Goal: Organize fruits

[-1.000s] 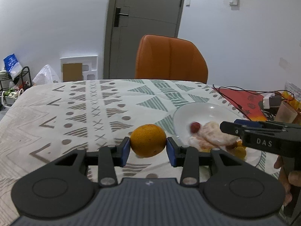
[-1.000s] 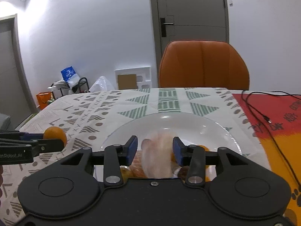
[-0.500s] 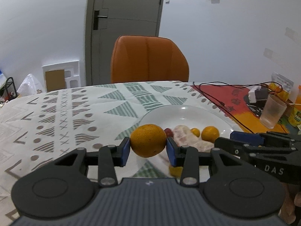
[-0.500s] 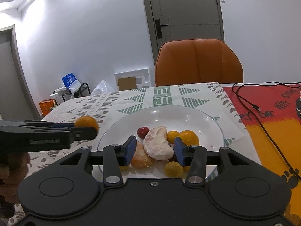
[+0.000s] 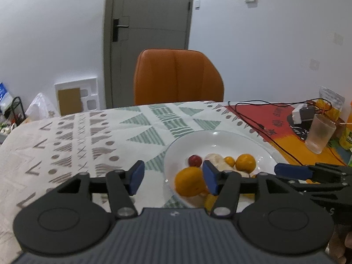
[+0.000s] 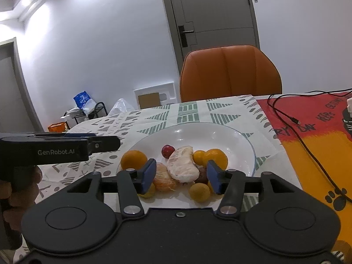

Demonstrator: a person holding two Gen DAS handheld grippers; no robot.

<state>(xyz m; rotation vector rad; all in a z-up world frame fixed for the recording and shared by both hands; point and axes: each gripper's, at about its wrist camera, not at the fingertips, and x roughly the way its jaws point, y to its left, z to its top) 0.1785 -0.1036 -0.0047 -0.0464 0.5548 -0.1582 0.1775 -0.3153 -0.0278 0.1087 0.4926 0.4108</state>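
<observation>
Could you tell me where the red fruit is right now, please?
The red fruit lies in the white plate, toward its far left, just behind the peeled citrus segment.

Glossy white plate (image 6: 246, 140); patterned cloth tablecloth (image 5: 72, 136); matt black plastic left claw (image 5: 173, 177); frosted cup (image 5: 320, 134).

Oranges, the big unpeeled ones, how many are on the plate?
2. The left orange sits by the plate rim; the right orange lies right of the peeled segment. The fingers may hide more.

The round white plate (image 6: 242, 136) lies on the patterned tabletop (image 5: 77, 136). In the plate lie a round orange (image 6: 133, 159) at left and a peeled citrus segment (image 6: 182, 167) in the middle. Behind the tabletop stands an orange leather chair (image 5: 178, 77).
</observation>
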